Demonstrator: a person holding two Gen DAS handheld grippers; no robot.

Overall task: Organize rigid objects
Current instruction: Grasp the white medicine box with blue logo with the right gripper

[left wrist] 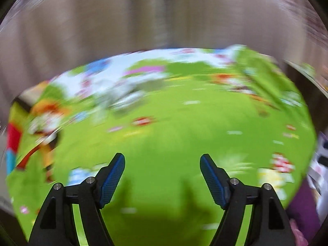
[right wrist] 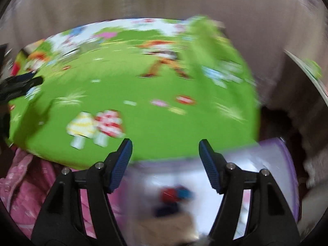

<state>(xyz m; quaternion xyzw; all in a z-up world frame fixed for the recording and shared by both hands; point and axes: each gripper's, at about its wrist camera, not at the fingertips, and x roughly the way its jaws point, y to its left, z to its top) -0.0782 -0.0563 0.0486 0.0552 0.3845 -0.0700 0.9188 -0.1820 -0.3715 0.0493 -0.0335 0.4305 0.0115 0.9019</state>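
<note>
Both views are motion-blurred. The left gripper (left wrist: 162, 160) and right gripper (right wrist: 165, 145) have fingers apart, holding nothing, above a green cartoon-print table (left wrist: 174, 123). Red and blue objects (right wrist: 176, 193) already lie in a lilac bin (right wrist: 283, 164); no other loose items are discernible.

No text, label, brand, number or sign can be read in either view. Both pictures are smeared by motion blur. The green printed mat (left wrist: 164, 135) carries only cartoon pictures (mushrooms, flowers, grass tufts, an orange figure), with no lettering that can be made out on it. The pale purple bin (right wrist: 272, 155) in the right wrist view shows no legible marking on its rim or wall; the red and blue bits inside it are too blurred to tell whether they bear print. The pink patterned cloth (right wrist: 26, 184) beside it shows small white marks, unreadable.
</note>
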